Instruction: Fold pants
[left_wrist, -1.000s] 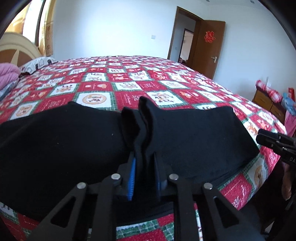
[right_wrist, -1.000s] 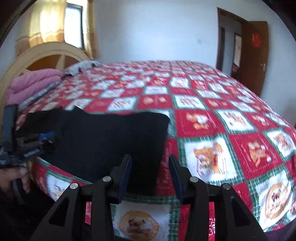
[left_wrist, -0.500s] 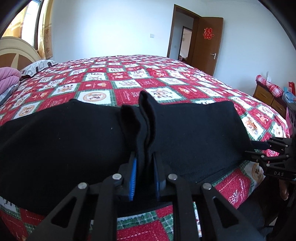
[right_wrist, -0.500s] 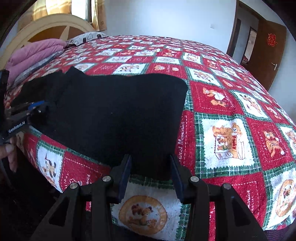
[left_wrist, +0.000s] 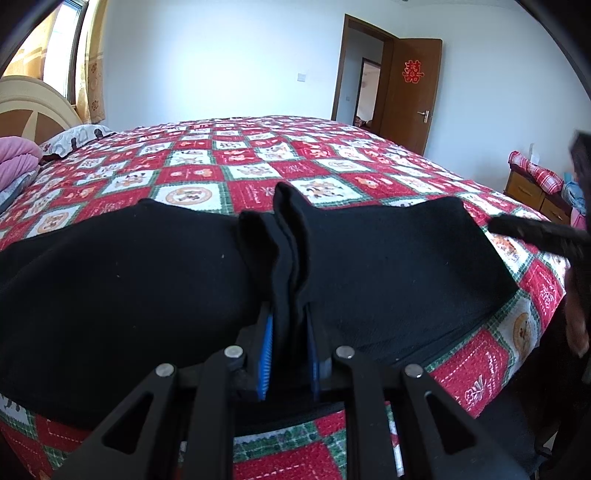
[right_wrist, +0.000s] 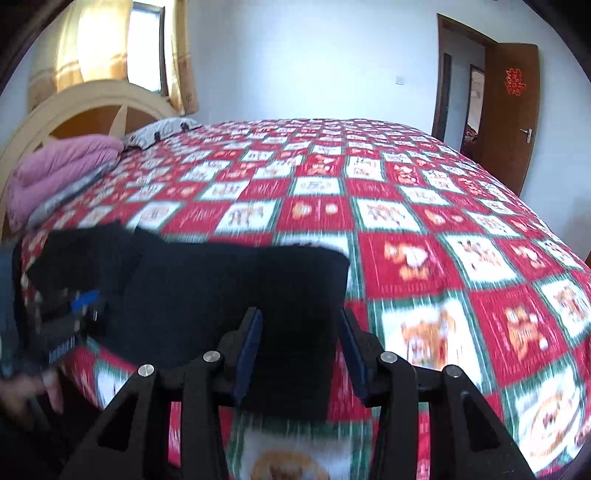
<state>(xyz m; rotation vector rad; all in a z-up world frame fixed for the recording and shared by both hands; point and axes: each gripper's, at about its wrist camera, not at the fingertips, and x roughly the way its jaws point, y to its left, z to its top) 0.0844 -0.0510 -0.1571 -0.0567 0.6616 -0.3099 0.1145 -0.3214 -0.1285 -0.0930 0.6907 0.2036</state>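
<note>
Now the left tongs (left_wrist: 289, 334) pinch a ridge of the black fabric pants (left_wrist: 388, 266) at the bed's (left_wrist: 258, 177) near edge; right tongs (right_wrist: 301, 349) gape wide, empty.

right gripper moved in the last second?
Yes. In the left wrist view the right gripper has risen from beside the pants' right end to above their far right corner on the quilt.

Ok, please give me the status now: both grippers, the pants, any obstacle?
Left gripper shut on a bunched ridge of the black pants. Right gripper open, straddling their near edge. Pants lie on the quilt. No obstacle seen.
</note>
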